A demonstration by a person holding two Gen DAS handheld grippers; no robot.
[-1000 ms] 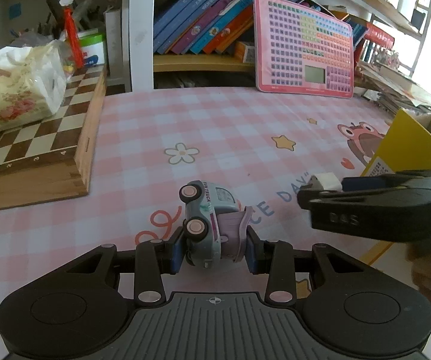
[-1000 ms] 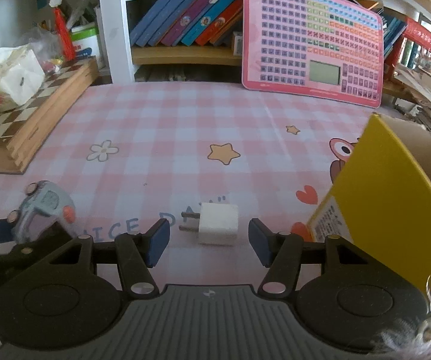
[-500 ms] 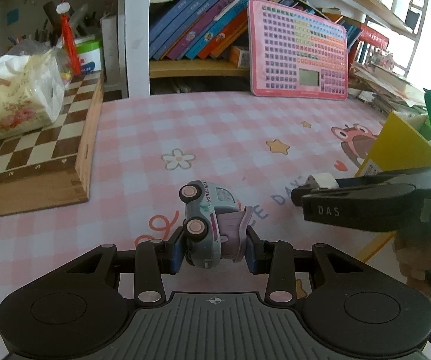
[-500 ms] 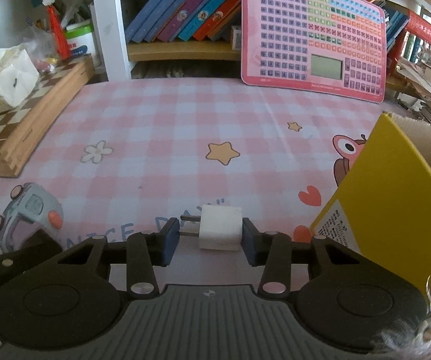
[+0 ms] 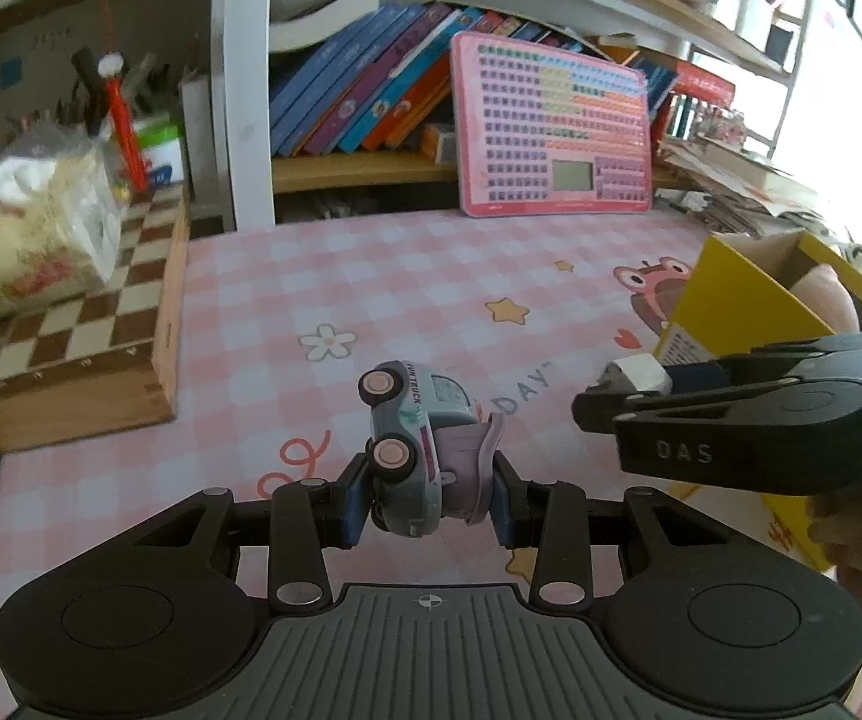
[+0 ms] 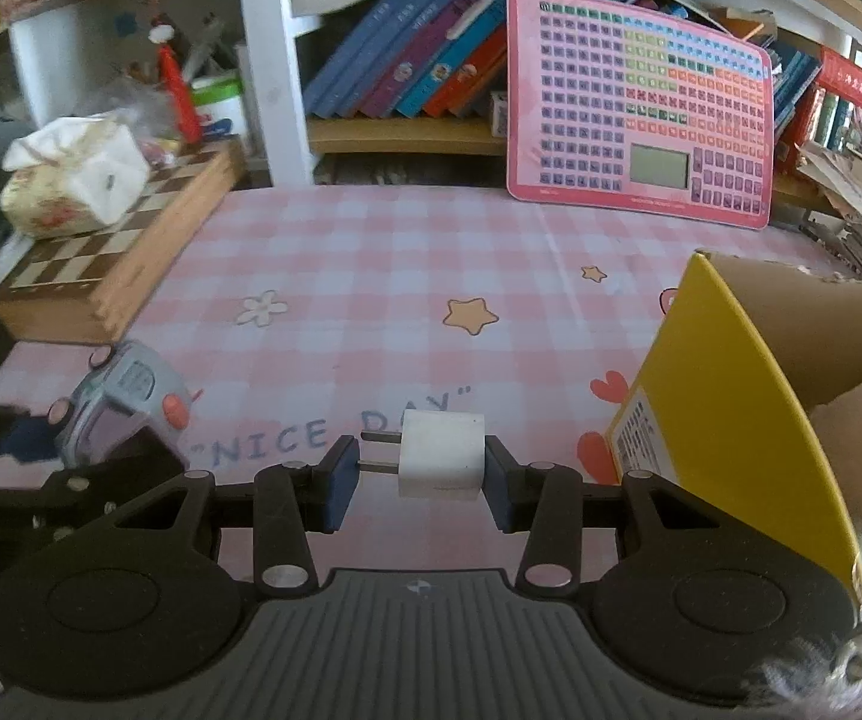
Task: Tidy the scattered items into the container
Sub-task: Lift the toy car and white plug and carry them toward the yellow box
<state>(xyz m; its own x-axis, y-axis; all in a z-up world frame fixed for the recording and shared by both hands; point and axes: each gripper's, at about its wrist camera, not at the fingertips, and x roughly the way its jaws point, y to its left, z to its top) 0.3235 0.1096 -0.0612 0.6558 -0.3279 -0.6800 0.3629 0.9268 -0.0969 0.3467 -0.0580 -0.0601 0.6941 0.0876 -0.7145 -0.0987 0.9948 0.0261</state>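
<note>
My left gripper (image 5: 428,501) is shut on a pale blue toy truck (image 5: 416,444), held on its side above the pink checked tablecloth (image 5: 383,276). The truck also shows in the right wrist view (image 6: 125,402). My right gripper (image 6: 422,480) is shut on a white plug adapter (image 6: 442,453), prongs pointing left, lifted off the cloth. The adapter also shows in the left wrist view (image 5: 640,372). The yellow cardboard box (image 6: 724,414) stands just right of it, with a pink soft thing (image 5: 823,294) inside.
A wooden chessboard box (image 5: 89,330) with a tissue pack (image 5: 35,240) on top lies at the left. A pink keyboard toy (image 5: 553,132) leans on the bookshelf (image 5: 365,168) at the back. Stacked papers (image 5: 736,186) lie at the back right.
My right gripper closed on the white adapter and lifted it. My left gripper rose with the toy truck still in it.
</note>
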